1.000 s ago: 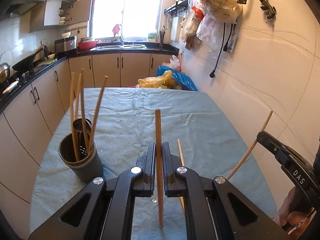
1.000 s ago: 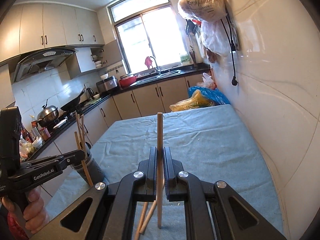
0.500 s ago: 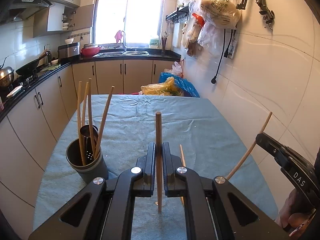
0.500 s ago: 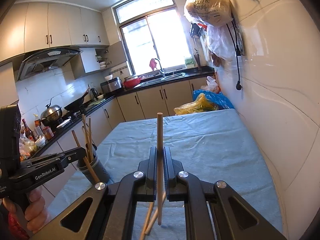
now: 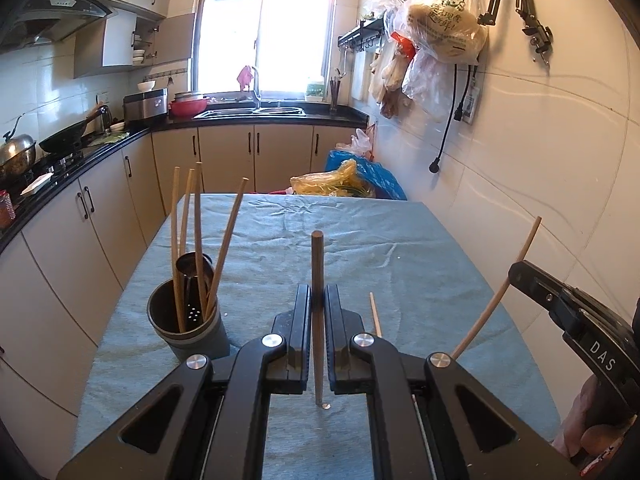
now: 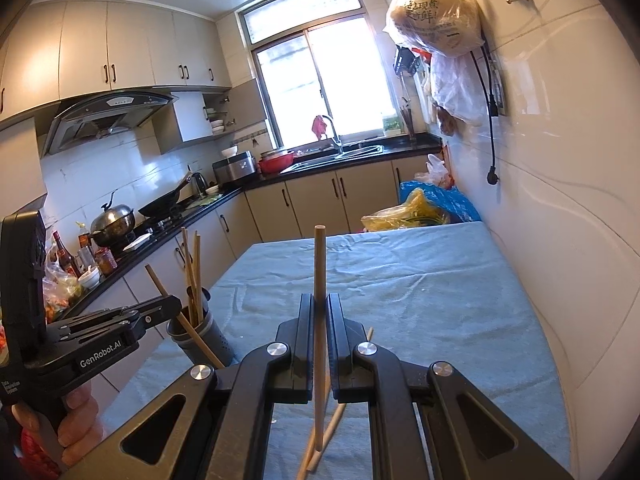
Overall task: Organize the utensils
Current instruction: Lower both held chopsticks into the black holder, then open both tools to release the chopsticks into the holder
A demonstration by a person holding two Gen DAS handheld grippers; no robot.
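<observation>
In the left wrist view my left gripper (image 5: 318,294) is shut on a dark wooden chopstick (image 5: 317,256) that stands upright between its pads. Left of it stands a dark grey utensil holder (image 5: 188,326) with several chopsticks leaning in it. At the right edge my right gripper (image 5: 517,271) holds a pale chopstick (image 5: 494,304) slanted. One loose chopstick (image 5: 375,315) lies on the cloth. In the right wrist view my right gripper (image 6: 319,302) is shut on the pale chopstick (image 6: 319,260). My left gripper (image 6: 170,306) hangs in front of the holder (image 6: 208,340). Loose chopsticks (image 6: 332,428) lie below.
The table (image 5: 400,248) wears a blue-green cloth and stands against a white tiled wall on the right. Yellow and blue plastic bags (image 5: 348,180) sit past its far end. Kitchen cabinets (image 5: 80,220) run along the left. Bags (image 5: 440,24) hang on the wall above.
Both grippers keep their chopsticks clamped. The views have tilted up only slightly, and the holder and the loose chopsticks stay where they were.
</observation>
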